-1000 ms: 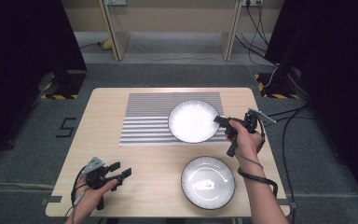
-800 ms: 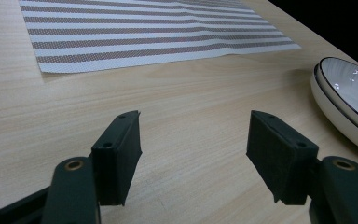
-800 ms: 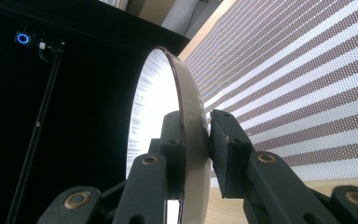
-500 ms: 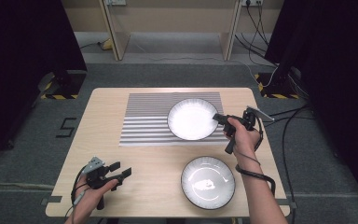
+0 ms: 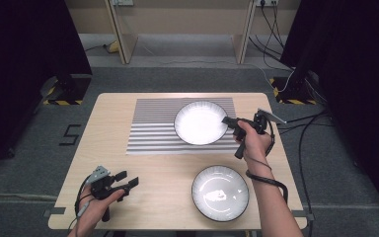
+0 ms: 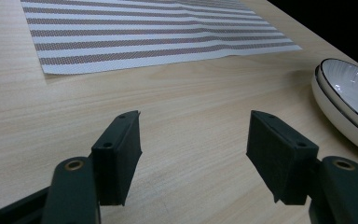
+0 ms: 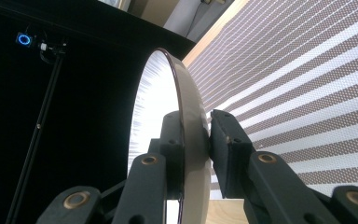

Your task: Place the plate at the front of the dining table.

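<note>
A white bowl with a dark rim (image 5: 200,122) is over the right part of the striped mat (image 5: 153,128). My right gripper (image 5: 225,121) is shut on the bowl's right rim. In the right gripper view its jaws (image 7: 196,144) pinch the rim (image 7: 189,102), one pad inside and one outside, with the mat (image 7: 298,79) behind. Whether the bowl touches the mat I cannot tell. A second matching bowl (image 5: 220,192) sits at the table's front right. My left gripper (image 5: 127,178) stands open and empty near the front left, low over bare wood (image 6: 193,149).
The wooden table (image 5: 113,106) stands on a grey floor with dark curtains on both sides. In the left gripper view the mat (image 6: 144,32) lies ahead and the front bowl (image 6: 349,98) is at the right edge. Cables trail on the floor at the right.
My right gripper and the held bowl have shifted slightly to the left and farther from the person. The left gripper has stayed still.
</note>
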The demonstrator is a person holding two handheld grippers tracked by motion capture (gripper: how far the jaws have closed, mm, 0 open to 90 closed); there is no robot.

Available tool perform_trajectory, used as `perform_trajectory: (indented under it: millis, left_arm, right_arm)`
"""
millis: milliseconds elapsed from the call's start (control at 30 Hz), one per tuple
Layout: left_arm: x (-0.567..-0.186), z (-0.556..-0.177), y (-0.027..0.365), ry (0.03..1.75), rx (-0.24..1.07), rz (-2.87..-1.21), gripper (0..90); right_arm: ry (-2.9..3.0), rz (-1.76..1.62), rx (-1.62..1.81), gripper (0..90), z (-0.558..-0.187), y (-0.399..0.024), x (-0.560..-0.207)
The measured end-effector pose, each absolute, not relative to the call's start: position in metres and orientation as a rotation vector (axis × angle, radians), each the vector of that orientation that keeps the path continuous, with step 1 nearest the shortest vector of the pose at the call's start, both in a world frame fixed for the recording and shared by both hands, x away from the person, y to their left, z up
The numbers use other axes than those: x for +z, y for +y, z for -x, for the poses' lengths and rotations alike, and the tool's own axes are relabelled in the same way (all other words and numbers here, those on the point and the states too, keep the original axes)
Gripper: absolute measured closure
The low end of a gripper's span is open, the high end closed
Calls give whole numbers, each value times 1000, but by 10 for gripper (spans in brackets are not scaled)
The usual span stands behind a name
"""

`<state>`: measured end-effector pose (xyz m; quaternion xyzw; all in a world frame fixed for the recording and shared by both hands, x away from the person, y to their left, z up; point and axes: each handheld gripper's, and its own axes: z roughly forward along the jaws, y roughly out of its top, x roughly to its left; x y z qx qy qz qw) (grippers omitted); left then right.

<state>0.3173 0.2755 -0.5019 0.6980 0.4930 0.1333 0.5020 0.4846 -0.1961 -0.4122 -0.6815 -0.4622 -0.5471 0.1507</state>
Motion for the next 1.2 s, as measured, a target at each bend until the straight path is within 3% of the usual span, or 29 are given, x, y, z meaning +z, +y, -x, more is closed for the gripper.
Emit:
perform_trajectory:
  millis: [1200]
  left_arm:
    - [-502, -318, 276, 1190, 322, -1689, 346]
  right_arm:
    - [-1321, 1970, -1553, 748, -507, -177, -412]
